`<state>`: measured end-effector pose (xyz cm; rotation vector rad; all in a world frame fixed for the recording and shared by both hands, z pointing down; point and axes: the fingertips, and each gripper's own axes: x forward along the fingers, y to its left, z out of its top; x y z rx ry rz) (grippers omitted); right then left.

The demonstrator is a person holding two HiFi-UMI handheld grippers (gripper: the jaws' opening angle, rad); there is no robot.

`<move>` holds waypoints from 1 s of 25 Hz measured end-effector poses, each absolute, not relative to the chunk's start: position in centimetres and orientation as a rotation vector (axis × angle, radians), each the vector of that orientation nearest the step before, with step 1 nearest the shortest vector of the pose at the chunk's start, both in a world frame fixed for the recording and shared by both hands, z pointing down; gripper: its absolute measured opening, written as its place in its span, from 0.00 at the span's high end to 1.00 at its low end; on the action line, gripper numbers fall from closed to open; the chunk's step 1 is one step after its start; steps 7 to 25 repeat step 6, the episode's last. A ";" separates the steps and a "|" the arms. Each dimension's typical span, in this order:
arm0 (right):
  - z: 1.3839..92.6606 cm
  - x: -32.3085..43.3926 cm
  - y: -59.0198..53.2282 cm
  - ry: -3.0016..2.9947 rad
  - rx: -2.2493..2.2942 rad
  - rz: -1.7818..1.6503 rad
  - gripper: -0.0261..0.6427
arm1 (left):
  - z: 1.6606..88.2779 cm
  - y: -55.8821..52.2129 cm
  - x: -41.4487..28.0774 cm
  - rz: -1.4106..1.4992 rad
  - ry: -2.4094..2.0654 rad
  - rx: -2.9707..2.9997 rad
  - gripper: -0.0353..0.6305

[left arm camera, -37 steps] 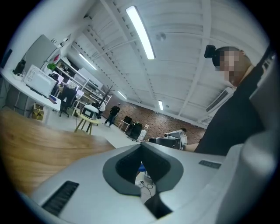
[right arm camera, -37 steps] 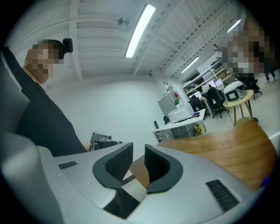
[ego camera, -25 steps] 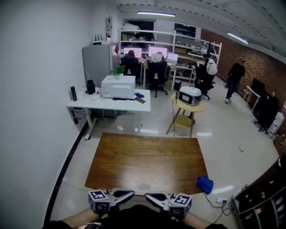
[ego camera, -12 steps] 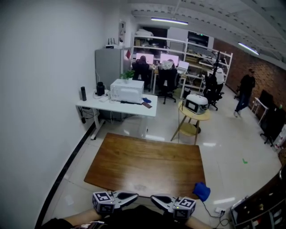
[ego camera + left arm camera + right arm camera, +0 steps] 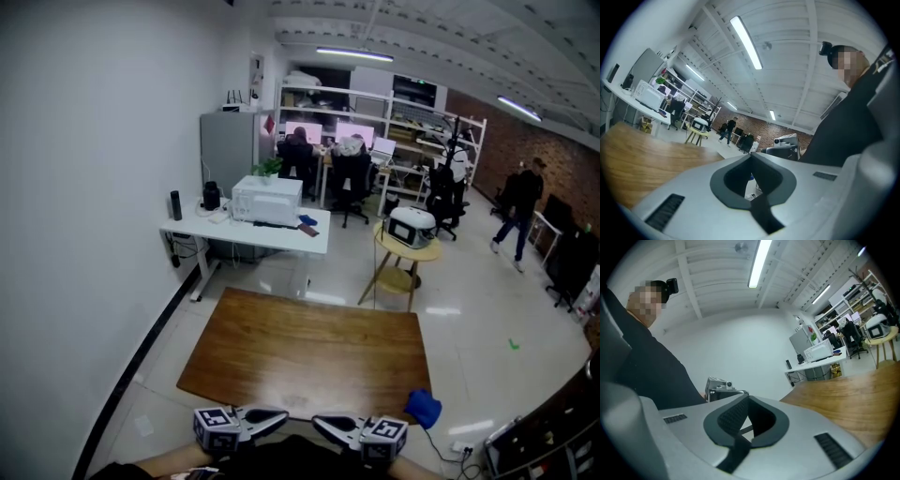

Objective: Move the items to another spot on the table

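Observation:
The brown wooden table (image 5: 309, 352) lies in front of me, and I see no loose item on its top. My left gripper (image 5: 284, 416) and right gripper (image 5: 317, 423) hover at the near edge, low in the head view, with their tips pointing toward each other. Both are shut with nothing between the jaws. In the left gripper view the left gripper (image 5: 751, 155) has its jaws closed together, with the table (image 5: 642, 154) to its left. In the right gripper view the right gripper (image 5: 749, 398) is likewise shut and empty.
A blue bundle (image 5: 424, 407) lies on the floor off the table's near right corner. Beyond the table stand a white desk (image 5: 248, 230) with a printer and a round stool (image 5: 405, 248) carrying an appliance. A person (image 5: 521, 199) walks at far right.
The head view has shifted slightly. Both grippers keep the same pose at the table's near edge. The person at far right has walked on.

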<state>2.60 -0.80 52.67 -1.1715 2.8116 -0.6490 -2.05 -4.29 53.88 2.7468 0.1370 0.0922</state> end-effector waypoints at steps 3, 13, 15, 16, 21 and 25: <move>52.5 2.4 -0.9 2.813 -1.161 -0.658 0.99 | 53.3 -4.4 -2.0 0.097 0.152 2.753 0.96; 52.6 2.3 -1.2 2.818 -1.157 -0.656 0.99 | 53.3 -4.9 -2.2 0.096 0.159 2.763 0.96; 52.6 2.3 -1.2 2.818 -1.157 -0.656 0.99 | 53.3 -4.9 -2.2 0.096 0.159 2.763 0.96; 52.6 2.3 -1.2 2.818 -1.157 -0.656 0.99 | 53.3 -4.9 -2.2 0.096 0.159 2.763 0.96; 52.6 2.3 -1.2 2.818 -1.157 -0.656 0.99 | 53.3 -4.9 -2.2 0.096 0.159 2.763 0.96; 52.6 2.3 -1.2 2.818 -1.157 -0.656 0.99 | 53.3 -4.9 -2.2 0.096 0.159 2.763 0.96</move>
